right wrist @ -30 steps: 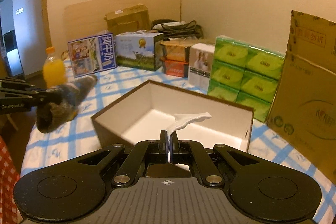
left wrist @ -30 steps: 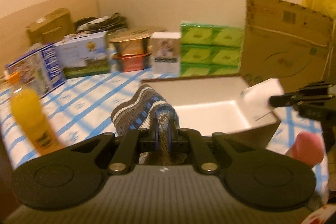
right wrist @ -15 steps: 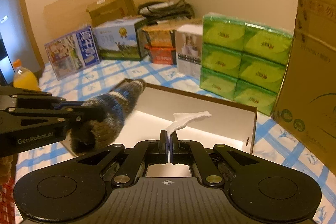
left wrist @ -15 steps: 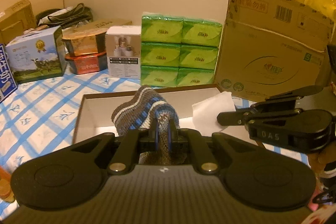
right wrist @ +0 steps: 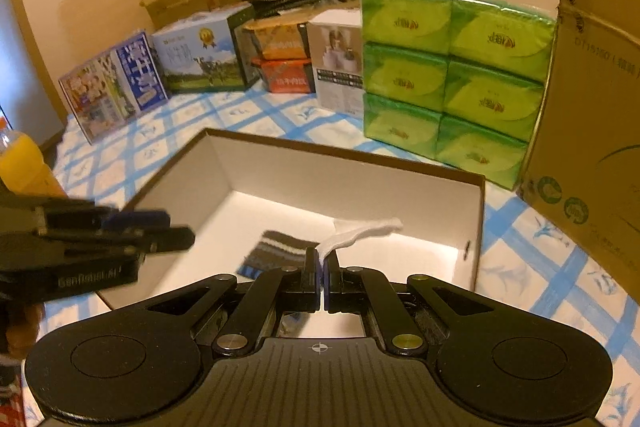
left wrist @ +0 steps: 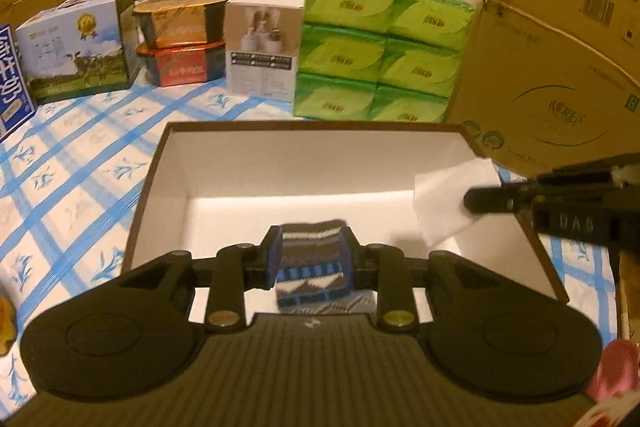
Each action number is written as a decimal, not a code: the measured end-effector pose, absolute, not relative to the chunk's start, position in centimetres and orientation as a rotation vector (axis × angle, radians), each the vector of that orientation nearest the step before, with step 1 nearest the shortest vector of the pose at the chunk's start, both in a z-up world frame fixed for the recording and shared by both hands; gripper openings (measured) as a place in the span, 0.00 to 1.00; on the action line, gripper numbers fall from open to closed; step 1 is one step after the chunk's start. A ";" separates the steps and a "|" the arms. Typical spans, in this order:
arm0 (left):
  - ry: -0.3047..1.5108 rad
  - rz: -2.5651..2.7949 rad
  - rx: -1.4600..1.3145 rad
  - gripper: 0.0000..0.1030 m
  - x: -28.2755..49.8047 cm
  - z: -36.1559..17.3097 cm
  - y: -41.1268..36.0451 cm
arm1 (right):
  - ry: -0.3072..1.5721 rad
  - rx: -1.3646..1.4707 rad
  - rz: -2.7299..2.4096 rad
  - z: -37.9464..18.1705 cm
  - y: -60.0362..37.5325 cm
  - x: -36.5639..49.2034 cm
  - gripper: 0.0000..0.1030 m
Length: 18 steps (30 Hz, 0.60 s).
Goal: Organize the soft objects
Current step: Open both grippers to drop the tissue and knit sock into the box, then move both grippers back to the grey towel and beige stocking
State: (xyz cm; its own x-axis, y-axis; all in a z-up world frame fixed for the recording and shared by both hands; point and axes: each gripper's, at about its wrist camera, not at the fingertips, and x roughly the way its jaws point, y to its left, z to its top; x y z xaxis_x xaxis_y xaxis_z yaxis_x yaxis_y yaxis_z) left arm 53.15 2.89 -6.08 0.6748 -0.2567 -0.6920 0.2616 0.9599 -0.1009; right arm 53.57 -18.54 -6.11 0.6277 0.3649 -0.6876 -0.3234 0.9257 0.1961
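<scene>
A striped brown, white and blue knitted sock (left wrist: 310, 267) shows between the fingers of my left gripper (left wrist: 310, 239), whose jaws are opening. In the right wrist view the sock (right wrist: 276, 251) lies on the white floor of the open brown-rimmed box (right wrist: 340, 183), clear of the left gripper (right wrist: 176, 231) that hovers over the box's left rim. My right gripper (right wrist: 322, 259) is shut on a white tissue (right wrist: 360, 231), held above the box's right side. From the left wrist view the tissue (left wrist: 444, 203) hangs at the tip of the right gripper (left wrist: 472, 205) over the box (left wrist: 280, 155).
Stacked green tissue packs (left wrist: 380, 47) and a large cardboard carton (left wrist: 560, 67) stand behind the box. Milk cartons (left wrist: 80, 47) and food tins (left wrist: 180, 43) line the back left. An orange drink bottle (right wrist: 20, 163) stands at the left; a pink object (left wrist: 616, 367) lies near the right.
Both grippers moved in over the white box. The left jaws parted and the sock dropped from them to the box floor. The right gripper kept hold of the tissue.
</scene>
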 end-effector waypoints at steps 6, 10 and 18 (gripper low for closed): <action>0.777 -0.262 0.013 0.34 51.2 -5.4 4.1 | 0.799 0.104 0.353 -5.6 -18.8 53.7 0.64; 0.780 -0.238 -0.013 0.37 49.6 -4.5 5.0 | 0.790 0.109 0.352 -4.7 -19.3 52.7 0.64; 0.761 -0.214 -0.048 0.45 44.5 -1.5 5.8 | 0.779 0.158 0.377 -2.6 -21.0 48.0 0.64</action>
State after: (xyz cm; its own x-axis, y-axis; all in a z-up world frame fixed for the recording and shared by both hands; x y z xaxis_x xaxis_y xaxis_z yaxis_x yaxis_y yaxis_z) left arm 44.48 5.83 -1.54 0.7038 -0.2093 -0.6789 0.1745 0.9773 -0.1204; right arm 48.01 -21.02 -2.63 0.6490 0.3878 -0.6545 -0.2721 0.9218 0.2763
